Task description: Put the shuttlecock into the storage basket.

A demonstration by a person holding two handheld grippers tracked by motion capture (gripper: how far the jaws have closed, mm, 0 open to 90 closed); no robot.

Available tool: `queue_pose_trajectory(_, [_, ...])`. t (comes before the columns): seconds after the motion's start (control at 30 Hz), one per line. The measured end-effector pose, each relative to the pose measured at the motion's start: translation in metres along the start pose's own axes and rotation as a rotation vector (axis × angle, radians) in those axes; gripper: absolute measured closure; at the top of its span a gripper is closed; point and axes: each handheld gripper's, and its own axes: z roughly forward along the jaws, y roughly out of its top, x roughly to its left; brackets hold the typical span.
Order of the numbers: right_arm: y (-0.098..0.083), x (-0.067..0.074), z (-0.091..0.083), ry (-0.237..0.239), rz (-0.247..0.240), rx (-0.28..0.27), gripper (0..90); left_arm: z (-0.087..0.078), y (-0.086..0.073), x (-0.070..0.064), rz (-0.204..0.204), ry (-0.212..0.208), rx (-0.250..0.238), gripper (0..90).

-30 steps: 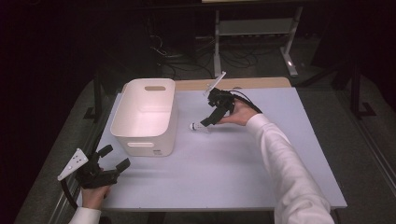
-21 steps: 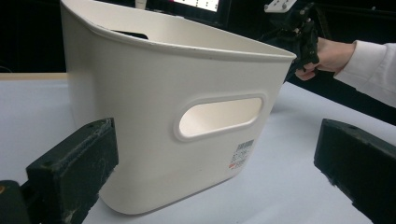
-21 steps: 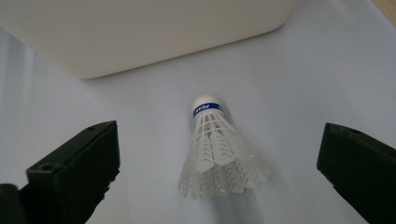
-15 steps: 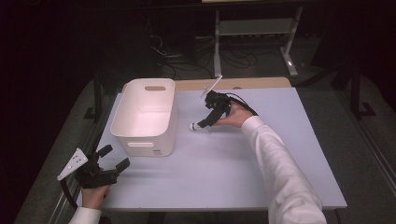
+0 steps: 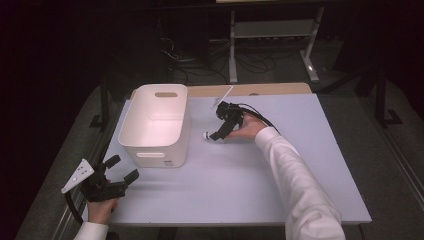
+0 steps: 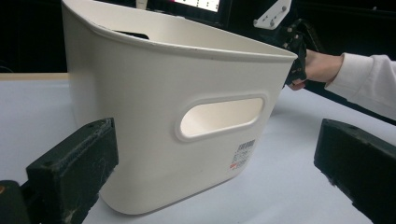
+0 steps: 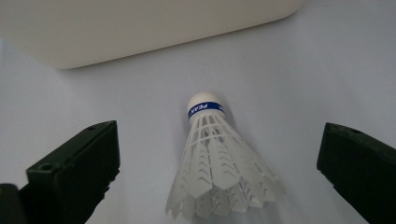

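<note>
Empty white bin [image 5: 156,120] beside shuttlecock [image 7: 219,165]

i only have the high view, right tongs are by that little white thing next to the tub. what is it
Observer: A white shuttlecock with a blue band round its cork, lying on its side on the table.
Operator: are the tongs on it yet
Observer: No. In the right gripper view the right tongs are wide open, one jaw on each side of the feathers, neither touching.
Operator: which way does the cork point
Observer: Away from the tongs, toward the white tub.
Operator: and the left tongs
Observer: The left tongs are open too, empty, aimed at the tub's near handle slot.
</note>
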Motion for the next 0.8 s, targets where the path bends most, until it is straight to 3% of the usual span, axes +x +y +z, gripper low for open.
queue_pose_trajectory(0.37, [-0.001, -0.002, 0.017, 0.013, -0.008, 0.003, 0.0, 0.000, 0.000, 0.000, 0.002, 0.000, -0.004, 0.0])
queue_pose_trajectory(0.63, [-0.002, -0.004, 0.024, 0.039, -0.010, 0.013, 6.7, 0.000, 0.000, 0.000, -0.002, -0.001, -0.005, 0.0])
queue_pose_trajectory(0.8, [0.007, -0.002, 0.028, 0.033, -0.032, 0.094, 13.3, 0.000, 0.000, 0.000, -0.001, -0.002, -0.005, 0.0])
